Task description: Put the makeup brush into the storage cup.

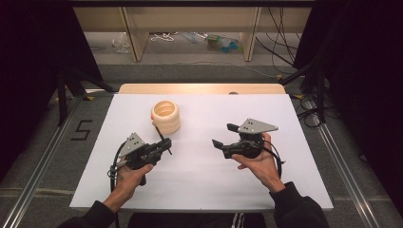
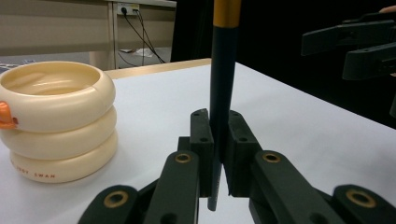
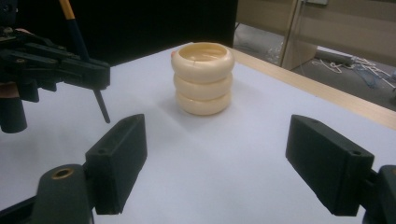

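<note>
Beside the cream ringed holder (image 1: 166, 116) — left gripper (image 2: 219, 140) clamps a pen (image 2: 220, 93).

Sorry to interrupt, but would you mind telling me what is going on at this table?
A person holds a gripper in each hand over a white table. The left gripper is shut on a dark pen with an orange band, beside a cream ringed holder. The right gripper is open with nothing between its jaws.

The left gripper (image 1: 159, 147), held in the left hand (image 1: 130, 173), has its fingers (image 2: 201, 140) pressed together. The right gripper (image 1: 224, 135), cradled in the right hand (image 1: 259, 164), has its fingers (image 3: 119, 161) spread wide, pointing toward the left one.
</note>
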{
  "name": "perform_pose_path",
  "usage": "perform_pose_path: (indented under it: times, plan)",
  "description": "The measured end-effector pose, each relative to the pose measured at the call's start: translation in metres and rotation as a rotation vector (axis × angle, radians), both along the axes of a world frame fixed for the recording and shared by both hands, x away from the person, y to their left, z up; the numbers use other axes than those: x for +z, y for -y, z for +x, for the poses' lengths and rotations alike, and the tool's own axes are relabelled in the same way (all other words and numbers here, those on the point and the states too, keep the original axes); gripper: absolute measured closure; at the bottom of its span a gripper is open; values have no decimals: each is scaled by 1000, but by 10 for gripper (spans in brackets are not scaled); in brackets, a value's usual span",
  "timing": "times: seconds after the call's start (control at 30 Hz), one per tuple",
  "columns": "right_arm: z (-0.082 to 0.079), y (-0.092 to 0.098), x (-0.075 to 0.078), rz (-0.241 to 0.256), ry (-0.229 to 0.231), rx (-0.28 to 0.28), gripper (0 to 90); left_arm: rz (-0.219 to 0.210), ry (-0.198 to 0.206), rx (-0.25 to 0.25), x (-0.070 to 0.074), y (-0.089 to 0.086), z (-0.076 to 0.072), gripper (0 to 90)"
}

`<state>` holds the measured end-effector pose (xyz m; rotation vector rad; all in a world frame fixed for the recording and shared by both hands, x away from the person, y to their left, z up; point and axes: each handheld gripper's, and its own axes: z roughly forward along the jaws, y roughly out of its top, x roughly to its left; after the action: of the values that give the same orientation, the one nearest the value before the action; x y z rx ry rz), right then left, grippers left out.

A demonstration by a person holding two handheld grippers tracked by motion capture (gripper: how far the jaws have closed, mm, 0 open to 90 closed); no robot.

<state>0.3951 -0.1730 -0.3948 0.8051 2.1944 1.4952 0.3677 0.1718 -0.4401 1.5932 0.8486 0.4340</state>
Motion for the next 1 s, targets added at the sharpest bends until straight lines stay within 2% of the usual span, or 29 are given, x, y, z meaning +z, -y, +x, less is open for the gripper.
perform_pose_path:
  times: [0.4, 0.73, 0.77, 0.93, 1.0]
  plan:
    - [-6, 20, -4, 11, 3, -29, 214, -4, -5, 19, 0, -6, 4, 834]
    - [-12, 30, -11, 9, -2, -33, 213, 1, -10, 32, 2, -9, 8, 834]
    - [-12, 31, -12, 11, 13, -40, 213, -1, -8, 29, 2, -9, 9, 834]
    - [-12, 34, -14, 0, 17, -45, 208, 1, -11, 47, 2, -13, 12, 834]
    - [-13, 34, -16, 8, 2, -36, 209, 0, -8, 51, 3, -14, 14, 834]
